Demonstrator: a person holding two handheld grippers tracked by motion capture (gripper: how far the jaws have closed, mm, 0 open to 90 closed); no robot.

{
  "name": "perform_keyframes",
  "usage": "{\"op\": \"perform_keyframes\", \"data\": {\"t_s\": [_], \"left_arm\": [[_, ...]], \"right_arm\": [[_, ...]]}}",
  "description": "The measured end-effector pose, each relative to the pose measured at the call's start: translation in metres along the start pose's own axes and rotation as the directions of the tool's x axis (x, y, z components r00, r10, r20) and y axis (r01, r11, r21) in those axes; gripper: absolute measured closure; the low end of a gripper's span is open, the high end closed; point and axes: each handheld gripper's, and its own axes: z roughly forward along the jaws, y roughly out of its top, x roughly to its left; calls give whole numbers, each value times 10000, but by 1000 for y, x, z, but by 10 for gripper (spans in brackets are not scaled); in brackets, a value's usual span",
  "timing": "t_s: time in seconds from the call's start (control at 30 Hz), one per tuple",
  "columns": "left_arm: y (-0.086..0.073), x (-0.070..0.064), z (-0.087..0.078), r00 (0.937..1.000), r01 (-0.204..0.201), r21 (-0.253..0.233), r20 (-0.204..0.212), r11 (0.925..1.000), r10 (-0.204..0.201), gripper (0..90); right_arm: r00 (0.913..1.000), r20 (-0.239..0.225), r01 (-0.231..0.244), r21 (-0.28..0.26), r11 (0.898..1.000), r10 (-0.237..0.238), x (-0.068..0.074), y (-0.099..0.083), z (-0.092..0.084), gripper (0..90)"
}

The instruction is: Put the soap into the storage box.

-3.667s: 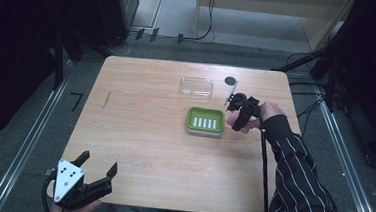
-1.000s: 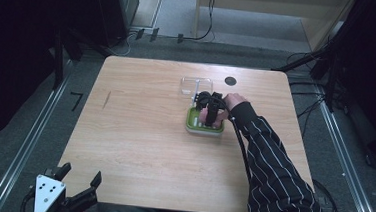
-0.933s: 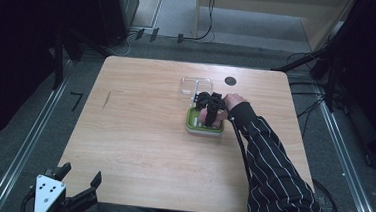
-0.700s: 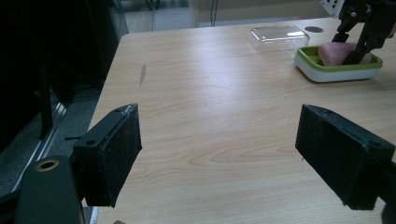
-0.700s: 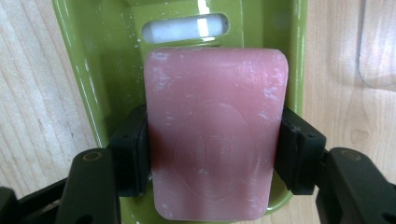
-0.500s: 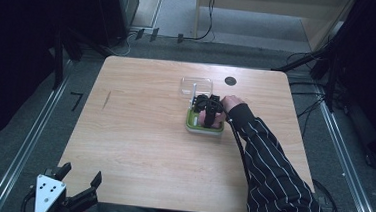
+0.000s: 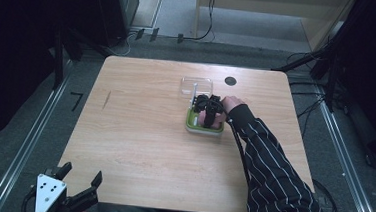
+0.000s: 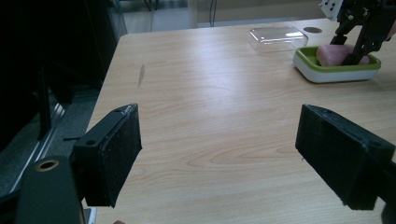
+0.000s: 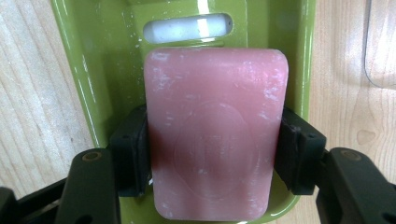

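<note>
While its pads press both long sides of the pink soap [image 9: 215, 135], the right gripper [image 9: 212, 154] holds that bar down inside the green dish [image 9: 88, 79]. Soap sits in the dish's well, one end just short of a white slot [image 9: 187, 27] in the dish floor. Seen from the left gripper view, the bar [image 8: 337, 52] lies in the dish [image 8: 327, 72] with the right gripper [image 8: 362, 28] reaching down onto it. Just behind the dish, touching or nearly touching it, lies a clear lid [image 7: 196, 85], upturned on the table [image 7: 139, 127]; nothing stands between gripper and dish. A dark round hole [image 7: 231, 81] marks the tabletop near the lid, and a short dark streak [image 7: 107, 99] lies well apart to the left.

At the near left corner the left gripper [image 7: 77, 186] hangs over the table edge with jaws wide apart and nothing between them, far from the dish.

Compared with nearly four seconds ago, the right gripper has come from beside the dish's right end to sit over it, and the dish, empty then, now bears the soap. Over the last second neither hand has shifted, and the left gripper sits lower and further left than at first.
</note>
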Motion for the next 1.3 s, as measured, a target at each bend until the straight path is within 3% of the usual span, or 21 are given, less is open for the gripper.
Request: {"op": "perform_keyframes", "data": {"t_s": [0.33,0.43,0.73,0.93,1.2,1.3], "left_arm": [[1,-1,2,10000,-38,-18,70,10000,38,148],[1,-2,3,9999,-86,-11,104,10000,86,148],[3,-3,7,9997,-93,-39,247,9999,94,147],[6,-6,14,9985,-229,-12,488,9997,229,147],[9,-9,21,9968,-355,-23,722,9994,356,148],[10,-10,23,9961,-360,-31,803,9993,362,148]], "right_arm": [[9997,-72,-220,-263,9994,218,-1,-5,-5,336],[9997,143,-206,-260,9994,209,-1,-6,-9,303],[9962,327,-786,-512,9956,804,-1,-15,-22,222],[9833,125,-1804,-533,9821,1813,2,-27,-30,140],[9695,-131,-2451,-618,9675,2448,5,-45,-32,128],[9598,-233,-2807,-662,9575,2797,8,-53,-34,110]]}}
